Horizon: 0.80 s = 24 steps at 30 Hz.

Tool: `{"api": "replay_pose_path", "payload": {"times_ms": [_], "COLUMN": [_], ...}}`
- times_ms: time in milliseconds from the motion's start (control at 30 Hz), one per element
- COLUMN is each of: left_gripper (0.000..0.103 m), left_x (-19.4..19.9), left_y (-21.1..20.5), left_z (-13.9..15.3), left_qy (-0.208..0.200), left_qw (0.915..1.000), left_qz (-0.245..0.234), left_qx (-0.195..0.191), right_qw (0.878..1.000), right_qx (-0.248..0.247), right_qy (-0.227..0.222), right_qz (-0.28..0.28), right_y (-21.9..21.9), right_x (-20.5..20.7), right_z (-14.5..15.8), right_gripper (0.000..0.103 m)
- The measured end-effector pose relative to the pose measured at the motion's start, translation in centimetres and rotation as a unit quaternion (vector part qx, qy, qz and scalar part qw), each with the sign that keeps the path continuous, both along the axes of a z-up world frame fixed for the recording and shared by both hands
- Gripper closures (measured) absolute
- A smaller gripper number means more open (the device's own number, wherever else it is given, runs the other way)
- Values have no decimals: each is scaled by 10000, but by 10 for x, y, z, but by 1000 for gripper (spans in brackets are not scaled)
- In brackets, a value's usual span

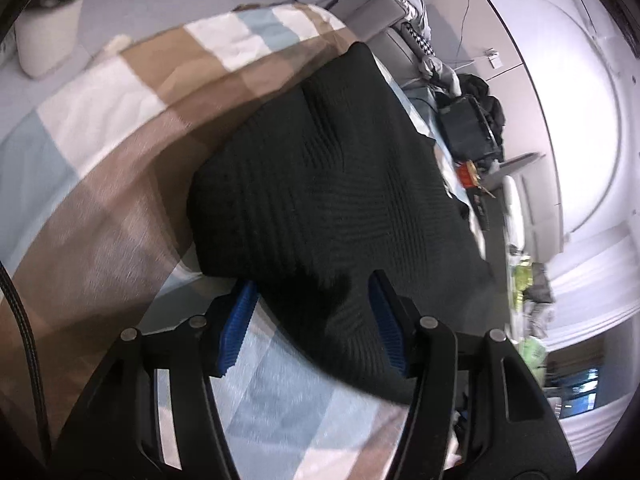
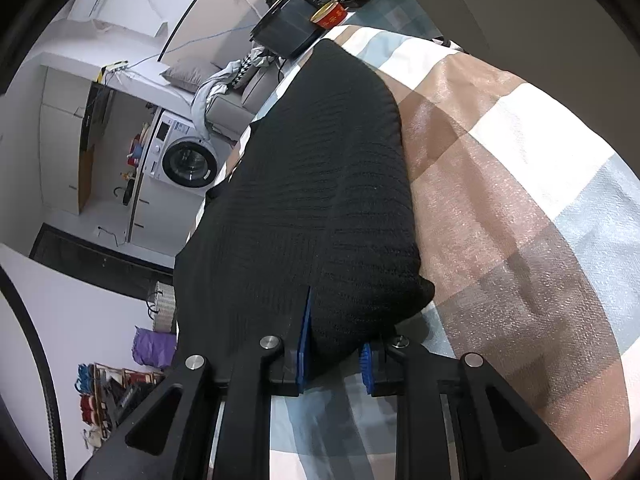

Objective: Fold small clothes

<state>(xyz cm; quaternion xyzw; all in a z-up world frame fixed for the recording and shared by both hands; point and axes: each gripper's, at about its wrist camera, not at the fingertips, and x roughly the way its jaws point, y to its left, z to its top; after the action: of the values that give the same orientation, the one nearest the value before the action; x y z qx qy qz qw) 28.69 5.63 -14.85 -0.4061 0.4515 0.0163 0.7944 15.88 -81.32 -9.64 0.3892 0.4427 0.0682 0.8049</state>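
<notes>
A black ribbed knit garment [image 1: 320,184] lies folded on a checked bedspread [image 1: 120,120]. My left gripper [image 1: 312,320] is open, its blue pads [image 1: 240,328] apart, with the garment's near edge lying between the fingers. In the right wrist view the same garment [image 2: 312,200] bulges over the bedspread [image 2: 520,220]. My right gripper [image 2: 336,344] is shut on the garment's near corner, the knit bunched between the blue pads [image 2: 303,344].
A sofa with clothes [image 1: 400,12], a black box [image 2: 288,28] and a red container [image 2: 330,16] lie beyond the bed. A washing machine [image 2: 180,152] stands at the left. A white basket [image 1: 44,40] sits on the floor.
</notes>
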Motion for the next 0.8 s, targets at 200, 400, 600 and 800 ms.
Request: {"api": "replay_pose_path", "payload": {"times_ms": [200, 400, 600, 800], "left_gripper": [93, 95, 95, 95], "left_x": [-4, -14, -52, -123], "left_y": [1, 0, 8, 9], "left_z": [-11, 2, 10, 18], "left_qy": [-106, -356, -439, -423], "left_qw": [9999, 9992, 9985, 9979], "left_qz": [44, -118, -259, -410], "left_qx": [16, 127, 205, 267], "right_qw": [10000, 9998, 9995, 9989], "right_qx": [27, 24, 203, -110], "right_qy": [-33, -203, -211, -110], "right_qz": [13, -72, 126, 452], "right_y": [1, -1, -5, 1], "right_x": [2, -3, -18, -60], "right_z": [-1, 2, 5, 19], "right_gripper": [83, 90, 90, 90]}}
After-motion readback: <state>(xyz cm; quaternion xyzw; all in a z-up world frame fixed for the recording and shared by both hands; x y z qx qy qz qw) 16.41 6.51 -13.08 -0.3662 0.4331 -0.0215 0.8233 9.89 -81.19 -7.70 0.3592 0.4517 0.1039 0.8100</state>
